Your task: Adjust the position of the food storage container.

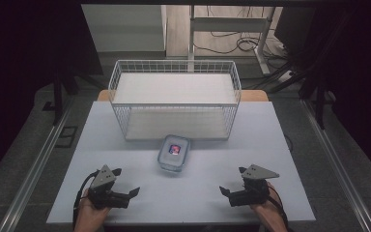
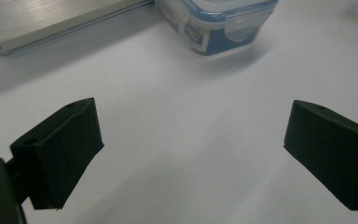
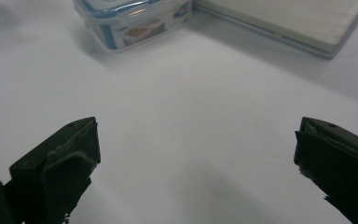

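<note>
A clear plastic food container point(image 1: 174, 153) with a blue-rimmed clip lid and a colourful label sits mid-table, just in front of the wire basket. The same container point(image 2: 216, 25) lies ahead of my left gripper point(image 2: 193, 154), whose jaws stand wide apart with bare table between them. In the right gripper view the container point(image 3: 133, 21) is at the upper left, beyond my right gripper point(image 3: 198, 168), also open and holding nothing. From above, the left gripper point(image 1: 124, 182) rests near the front left, the right gripper point(image 1: 232, 186) near the front right, each held by a hand.
A white wire basket point(image 1: 174, 99) with a white base panel stands at the back of the white table point(image 1: 140, 203). Its base edge point(image 2: 51, 28) runs close to the container. Dark floor, metal rails and cables surround the table.
</note>
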`<state>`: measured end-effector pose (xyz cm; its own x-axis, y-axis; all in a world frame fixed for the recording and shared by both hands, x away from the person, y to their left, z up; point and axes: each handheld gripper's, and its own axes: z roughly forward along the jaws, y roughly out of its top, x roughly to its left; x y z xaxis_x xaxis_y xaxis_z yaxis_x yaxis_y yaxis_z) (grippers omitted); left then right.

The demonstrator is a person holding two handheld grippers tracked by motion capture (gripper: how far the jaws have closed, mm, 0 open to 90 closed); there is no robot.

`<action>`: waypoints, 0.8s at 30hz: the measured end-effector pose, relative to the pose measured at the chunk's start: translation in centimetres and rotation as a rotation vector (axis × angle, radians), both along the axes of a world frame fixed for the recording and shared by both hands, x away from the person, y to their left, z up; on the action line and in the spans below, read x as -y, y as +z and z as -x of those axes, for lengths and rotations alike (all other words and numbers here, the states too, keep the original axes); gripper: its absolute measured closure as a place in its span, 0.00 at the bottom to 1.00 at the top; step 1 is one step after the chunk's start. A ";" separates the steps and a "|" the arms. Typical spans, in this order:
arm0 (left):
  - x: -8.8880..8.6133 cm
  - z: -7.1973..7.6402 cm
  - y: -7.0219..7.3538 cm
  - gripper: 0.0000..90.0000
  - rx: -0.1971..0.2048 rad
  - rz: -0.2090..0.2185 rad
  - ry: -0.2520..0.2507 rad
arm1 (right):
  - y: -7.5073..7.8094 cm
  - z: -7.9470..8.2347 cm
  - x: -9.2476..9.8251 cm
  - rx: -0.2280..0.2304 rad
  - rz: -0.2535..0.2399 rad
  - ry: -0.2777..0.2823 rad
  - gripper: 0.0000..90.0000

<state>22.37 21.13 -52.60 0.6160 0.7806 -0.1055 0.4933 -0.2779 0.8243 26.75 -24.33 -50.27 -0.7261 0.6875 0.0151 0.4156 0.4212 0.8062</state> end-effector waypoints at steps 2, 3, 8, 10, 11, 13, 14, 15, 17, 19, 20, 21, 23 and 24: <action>0.2 0.0 0.0 0.03 0.009 -0.022 -0.001 | -0.2 -0.1 -0.2 -0.016 0.005 0.010 0.00; 0.4 0.1 -0.1 0.03 0.018 -0.044 -0.001 | -0.4 -0.1 -0.2 -0.016 0.014 0.011 0.00; 0.8 0.1 -0.3 0.02 0.026 -0.078 -0.011 | -0.7 -0.2 -0.5 -0.046 0.011 0.018 0.00; 0.8 0.1 -0.3 0.02 0.026 -0.077 -0.011 | -0.8 -0.3 -0.6 -0.055 0.009 0.010 0.00; 0.8 0.1 -0.3 0.02 0.025 -0.075 -0.010 | -0.9 -0.4 -0.6 -0.061 0.012 0.007 0.00; 0.7 0.1 -0.3 0.02 0.024 -0.073 -0.006 | -1.2 -0.5 -0.7 -0.074 0.011 0.007 0.00; 0.7 0.1 -0.2 0.02 0.022 -0.072 -0.003 | -1.2 -0.6 -0.8 -0.082 0.018 0.009 0.00; 0.7 0.1 -0.2 0.02 0.017 -0.072 0.001 | -1.3 -0.7 -0.9 -0.084 0.027 0.008 0.00; 0.7 0.0 -0.2 0.02 0.007 -0.073 0.007 | -1.4 -0.8 -1.1 -0.083 0.042 0.010 0.00; 0.8 0.0 -0.2 0.02 0.001 -0.075 0.018 | -1.3 -0.9 -1.2 -0.085 0.044 0.017 0.00; 0.9 -0.1 -0.2 0.02 0.001 -0.076 0.019 | -1.3 -1.0 -1.3 -0.092 0.041 0.020 0.00; 0.9 -0.1 -0.1 0.01 -0.001 -0.073 0.018 | -1.2 -1.1 -1.4 -0.097 0.038 0.025 0.00; 0.8 -0.2 0.1 0.02 -0.004 -0.033 0.008 | -1.1 -1.3 -1.8 -0.111 0.055 0.042 0.00; 0.9 -0.3 0.3 0.03 -0.007 -0.020 0.005 | -1.1 -1.5 -2.0 -0.111 0.066 0.044 0.00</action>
